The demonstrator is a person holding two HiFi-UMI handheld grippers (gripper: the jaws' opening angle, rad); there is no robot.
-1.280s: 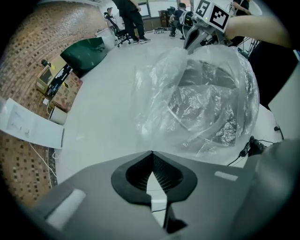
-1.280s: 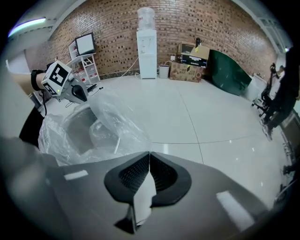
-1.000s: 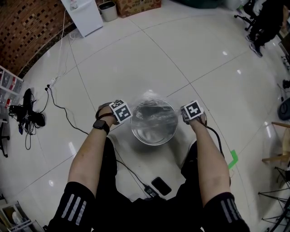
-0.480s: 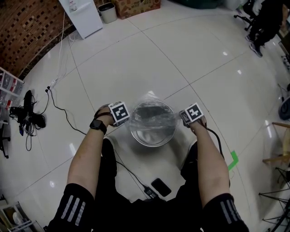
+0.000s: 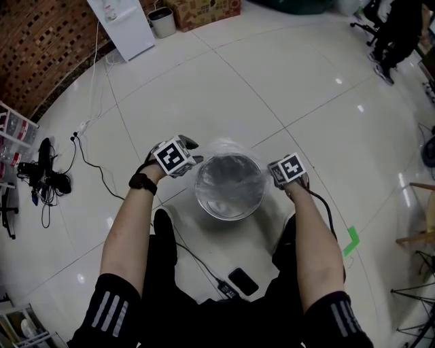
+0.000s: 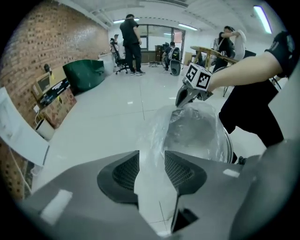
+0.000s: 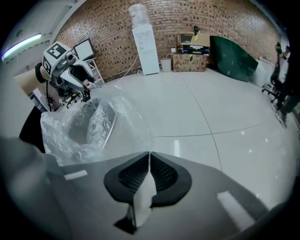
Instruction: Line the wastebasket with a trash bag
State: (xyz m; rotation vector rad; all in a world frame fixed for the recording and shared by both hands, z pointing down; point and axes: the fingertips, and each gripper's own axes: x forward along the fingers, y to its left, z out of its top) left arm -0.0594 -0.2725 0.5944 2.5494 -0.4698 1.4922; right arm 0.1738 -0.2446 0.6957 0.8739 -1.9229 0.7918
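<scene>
A round metal wastebasket stands on the white tiled floor between my knees, with a clear trash bag draped in and over it. My left gripper hangs lifted just off the basket's left rim. Its jaws have just been opening and now stand apart in the left gripper view; a fold of bag film runs up from the gap, and the pads do not press it. My right gripper sits at the right rim, shut on the bag's edge in the right gripper view.
A black phone and a cable lie on the floor by my legs. A white water dispenser, a small bin and a cardboard box stand by the brick wall. Green tape marks the floor to the right.
My left gripper has risen up and away from the basket's left rim, and its jaws have parted off the bag film. The right gripper and the basket have stayed put.
</scene>
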